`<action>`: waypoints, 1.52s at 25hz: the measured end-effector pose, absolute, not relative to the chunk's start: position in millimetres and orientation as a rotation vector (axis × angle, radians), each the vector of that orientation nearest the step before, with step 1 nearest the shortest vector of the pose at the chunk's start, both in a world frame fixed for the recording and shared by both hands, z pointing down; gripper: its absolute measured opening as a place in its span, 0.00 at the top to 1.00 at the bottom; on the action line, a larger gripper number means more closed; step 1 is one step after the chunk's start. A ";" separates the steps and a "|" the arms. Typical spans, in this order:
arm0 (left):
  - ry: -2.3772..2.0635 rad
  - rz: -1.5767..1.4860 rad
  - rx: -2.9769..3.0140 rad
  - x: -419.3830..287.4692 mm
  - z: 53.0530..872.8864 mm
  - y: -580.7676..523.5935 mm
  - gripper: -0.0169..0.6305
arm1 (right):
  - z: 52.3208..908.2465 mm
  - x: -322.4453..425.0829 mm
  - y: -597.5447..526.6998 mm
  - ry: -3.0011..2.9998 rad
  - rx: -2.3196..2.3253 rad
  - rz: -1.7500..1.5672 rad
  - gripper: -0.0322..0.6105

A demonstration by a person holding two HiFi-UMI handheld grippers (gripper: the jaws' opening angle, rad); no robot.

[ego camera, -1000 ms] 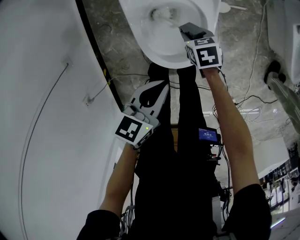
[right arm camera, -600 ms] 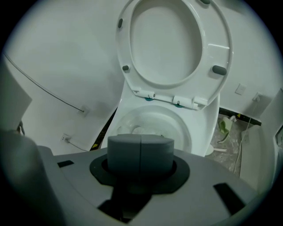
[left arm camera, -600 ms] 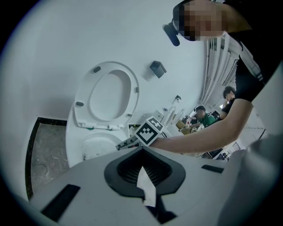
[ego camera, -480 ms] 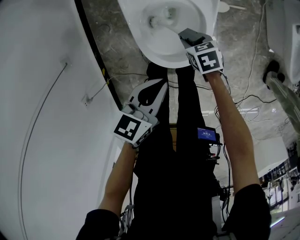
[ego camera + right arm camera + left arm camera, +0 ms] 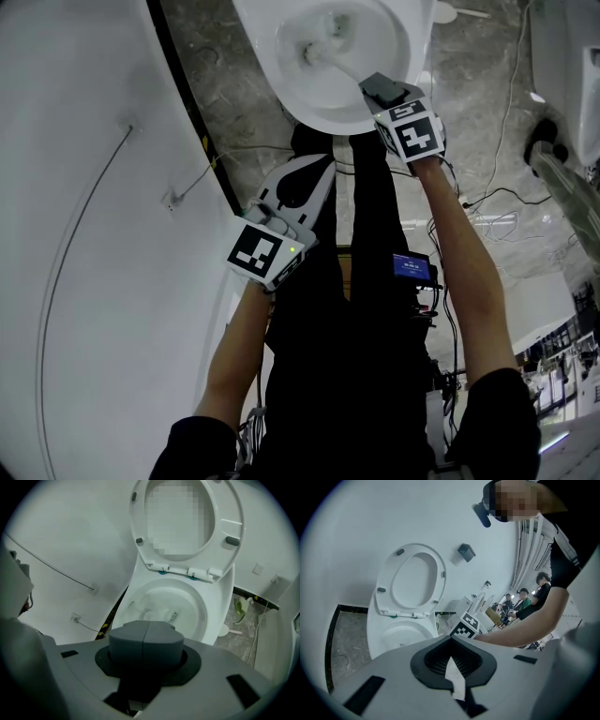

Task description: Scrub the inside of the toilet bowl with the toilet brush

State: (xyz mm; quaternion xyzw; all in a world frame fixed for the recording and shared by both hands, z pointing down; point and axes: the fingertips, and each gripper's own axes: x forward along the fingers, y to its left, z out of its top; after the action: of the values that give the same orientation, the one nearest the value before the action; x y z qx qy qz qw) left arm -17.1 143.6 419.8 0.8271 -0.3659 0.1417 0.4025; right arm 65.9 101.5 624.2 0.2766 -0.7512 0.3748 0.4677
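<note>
The white toilet bowl [image 5: 309, 114] is at the top of the head view, with its seat [image 5: 225, 524] raised. A white toilet brush [image 5: 315, 49] has its head down inside the bowl, and its handle runs back to my right gripper [image 5: 377, 84]. That gripper sits over the bowl's near rim, shut on the handle. In the right gripper view its grey pads [image 5: 147, 637] are pressed together and hide the handle. My left gripper [image 5: 317, 180] hangs below the bowl in front of the person's dark trousers, jaws together and holding nothing. The bowl [image 5: 401, 634] also shows in the left gripper view.
A white curved wall [image 5: 84, 234] with a thin cable fills the left. Grey stone floor [image 5: 225, 75] surrounds the toilet, with loose cables [image 5: 506, 202] on the right. A small white round object [image 5: 448, 14] lies beside the bowl. People [image 5: 520, 604] stand in the background.
The brush head has shifted slightly lower and to the left inside the bowl, and the right gripper moved a little with it. The left gripper stayed about where it was.
</note>
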 end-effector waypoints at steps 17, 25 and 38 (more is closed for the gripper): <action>-0.914 0.358 2.093 -13.7 420.0 145.2 0.96 | 623.6 90.4 143.6 -1.810 0.678 0.966 0.70; -0.914 0.359 2.092 -15.4 421.6 146.3 0.96 | 617.6 103.7 161.6 -1.802 0.672 0.971 0.70; -0.910 0.357 2.089 -15.0 420.5 148.8 0.96 | 607.6 122.7 163.1 -1.782 0.629 0.903 0.70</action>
State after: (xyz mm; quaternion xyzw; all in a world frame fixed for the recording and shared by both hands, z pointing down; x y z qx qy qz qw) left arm -15.0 148.8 420.5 0.8279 -0.3606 0.1416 0.4056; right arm 122.7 163.1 607.6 0.2600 -0.7369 0.3733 0.5000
